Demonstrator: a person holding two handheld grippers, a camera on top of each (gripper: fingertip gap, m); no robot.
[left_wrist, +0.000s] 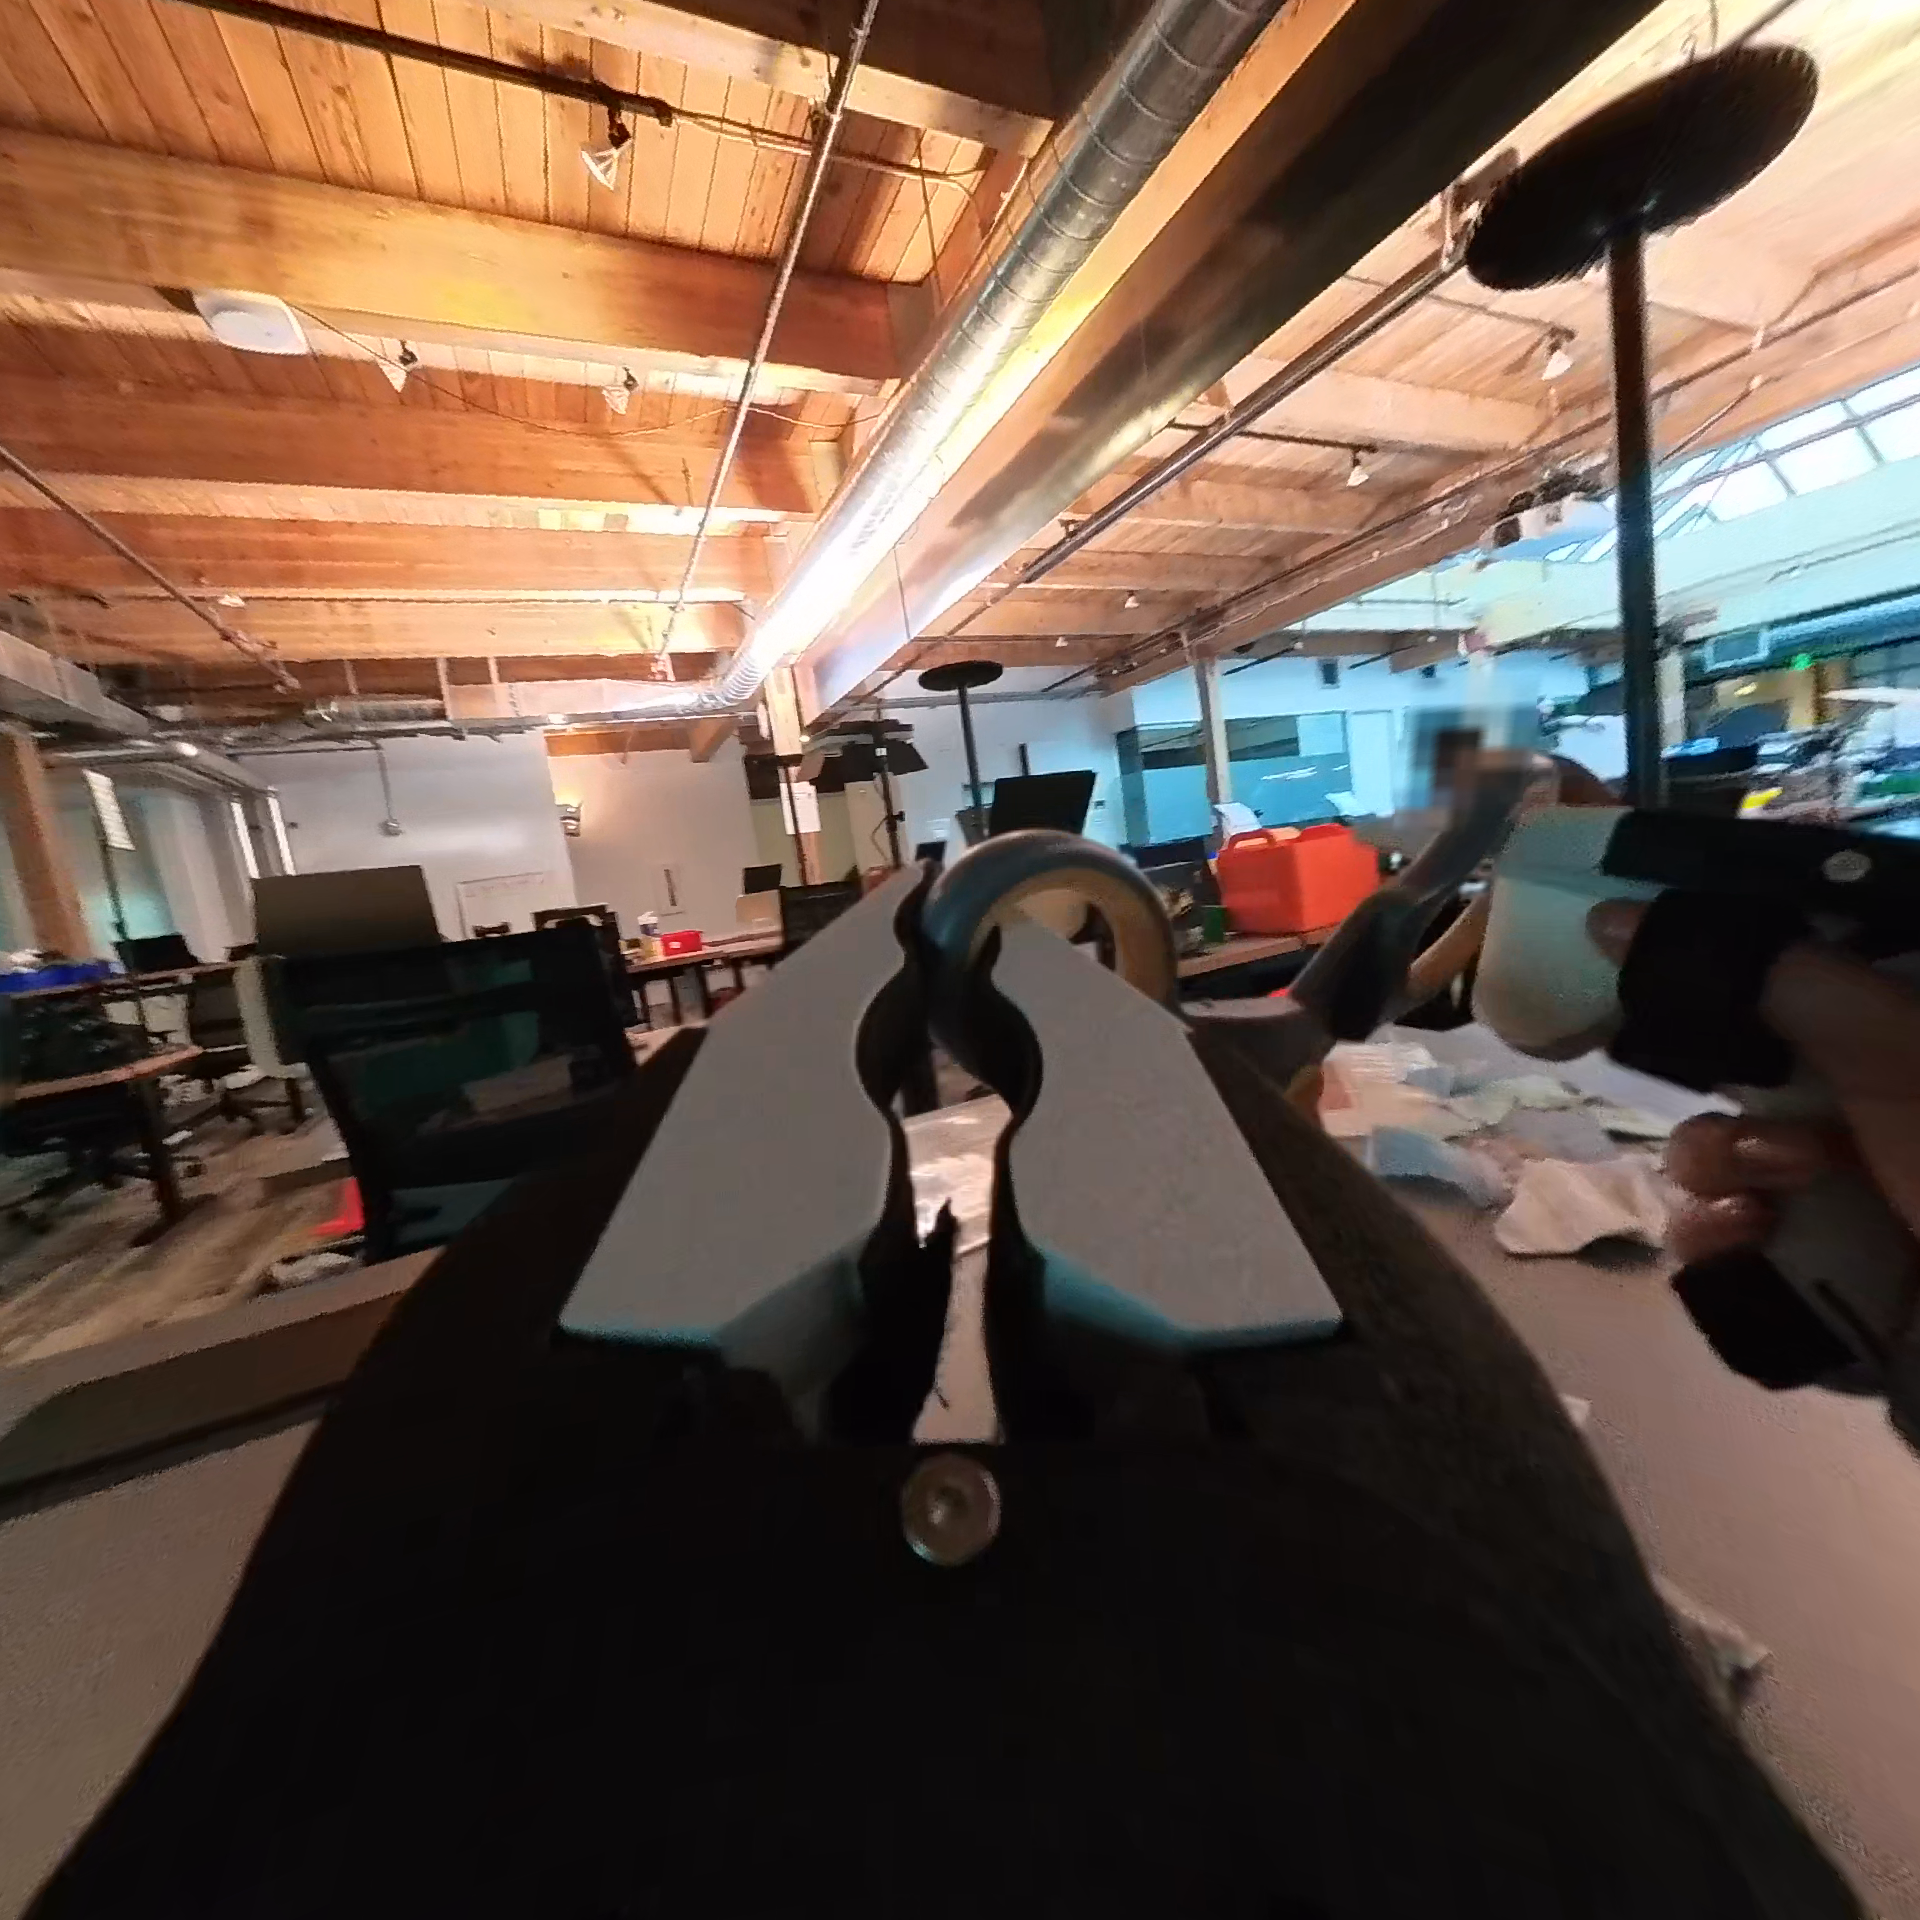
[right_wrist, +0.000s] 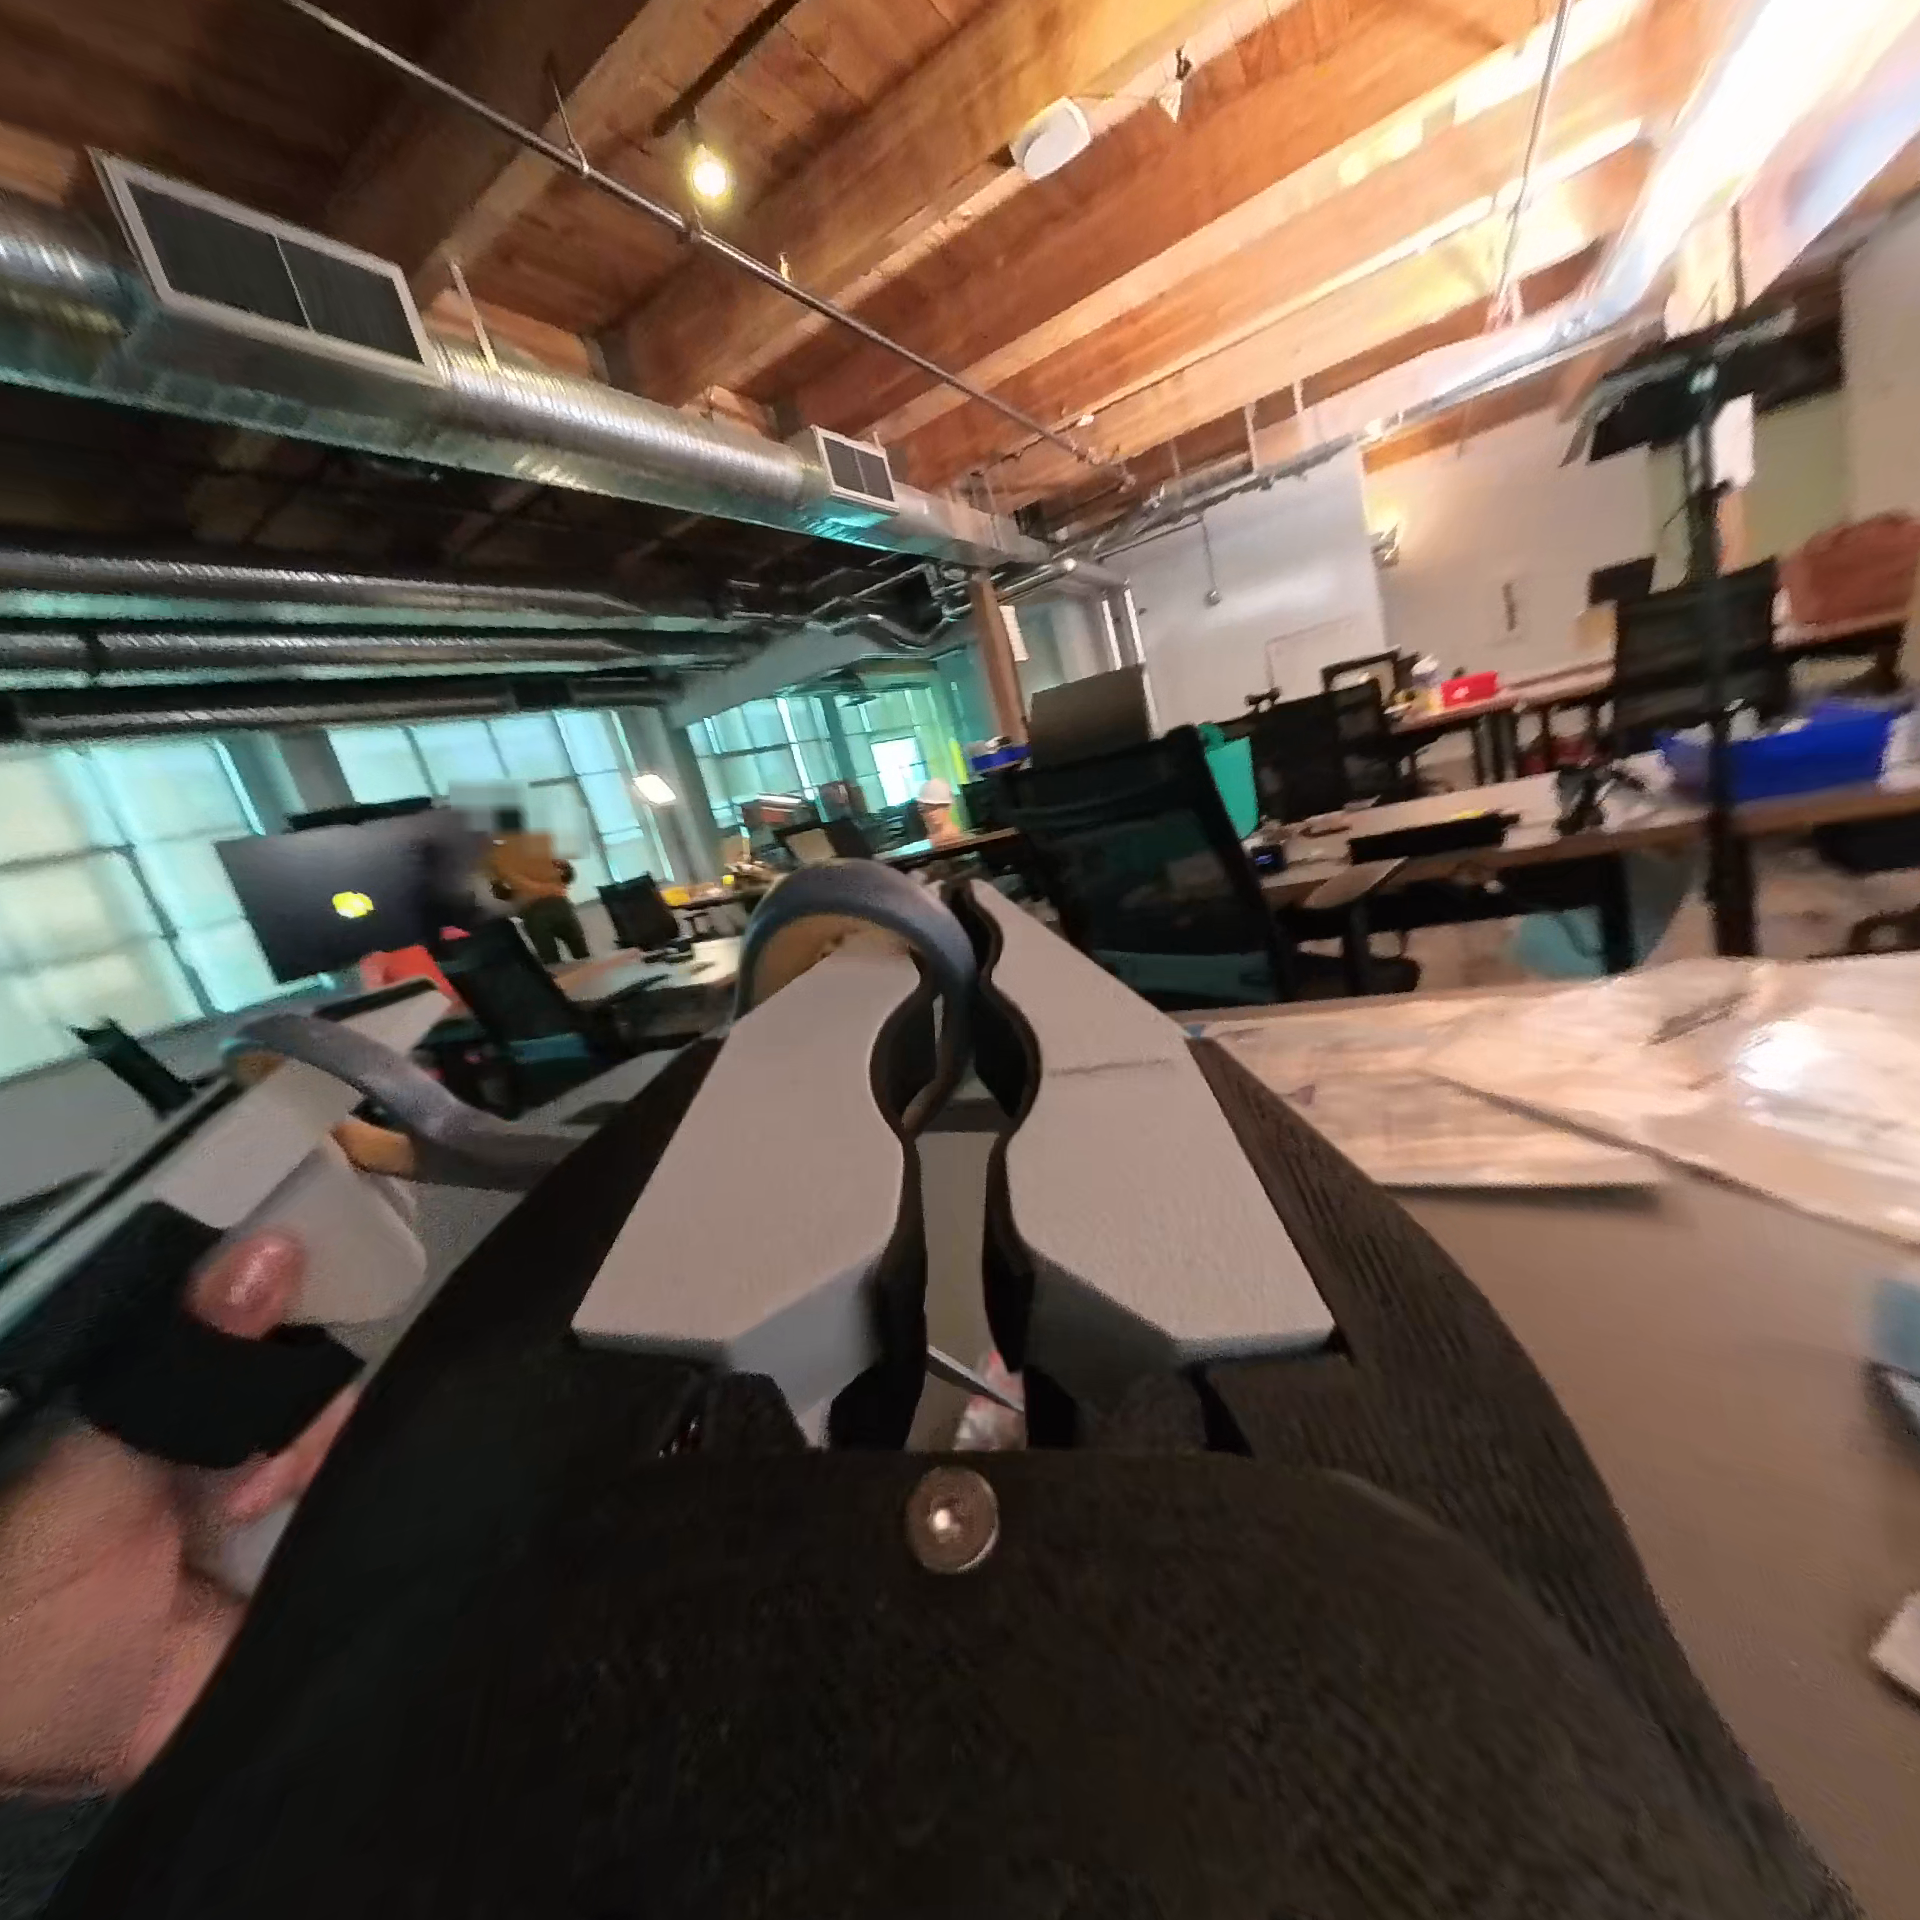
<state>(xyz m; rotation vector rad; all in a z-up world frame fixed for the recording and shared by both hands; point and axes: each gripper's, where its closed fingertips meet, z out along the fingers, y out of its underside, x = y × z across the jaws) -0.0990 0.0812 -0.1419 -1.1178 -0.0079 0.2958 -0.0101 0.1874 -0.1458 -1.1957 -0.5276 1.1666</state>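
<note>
Both grippers are raised above a grey table (right_wrist: 1662, 1299). The left gripper (left_wrist: 961, 935) has its grey fingers (left_wrist: 790, 1049) pinched on a blue strap with a tan lining (left_wrist: 1049, 904), which curls into a loop just past the tips. The right gripper (right_wrist: 971, 935) likewise clamps a blue strap (right_wrist: 862, 904) that arches leftward toward the other hand (right_wrist: 114, 1558). On the table lie clear plastic bags (right_wrist: 1558, 1070); beyond the table stand black office chairs (right_wrist: 1153, 862) and, farther off, an orange case (left_wrist: 1294, 873).
</note>
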